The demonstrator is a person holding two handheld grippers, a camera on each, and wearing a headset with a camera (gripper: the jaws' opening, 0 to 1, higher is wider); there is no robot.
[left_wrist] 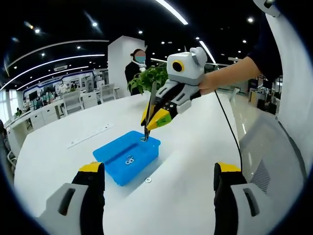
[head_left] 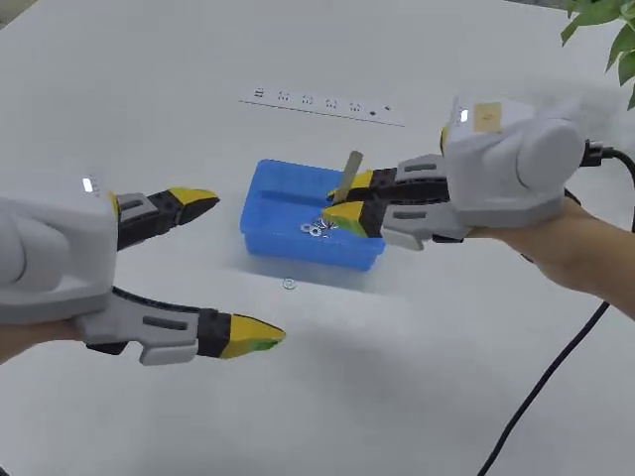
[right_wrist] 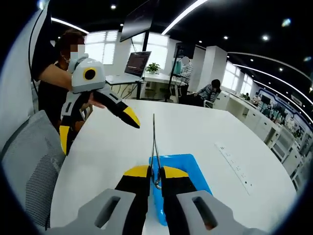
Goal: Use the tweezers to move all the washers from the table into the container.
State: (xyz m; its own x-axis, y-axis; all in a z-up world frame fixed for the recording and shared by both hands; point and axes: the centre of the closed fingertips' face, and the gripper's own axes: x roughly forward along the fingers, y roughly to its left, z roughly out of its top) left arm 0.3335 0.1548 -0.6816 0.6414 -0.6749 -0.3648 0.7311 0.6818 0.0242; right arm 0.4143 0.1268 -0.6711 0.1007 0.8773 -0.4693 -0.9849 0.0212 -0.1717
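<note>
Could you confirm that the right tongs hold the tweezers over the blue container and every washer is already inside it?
Not quite: one washer lies on the table beside the blue container, as the head view shows. The right tongs do hold the tweezers over it, and the other washers are inside.

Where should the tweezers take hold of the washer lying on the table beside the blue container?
Pinch the washer by its ring band: one tweezers tip through the hole, one outside. It lies flat, so come steeply from above, on the side away from the container wall.
</note>
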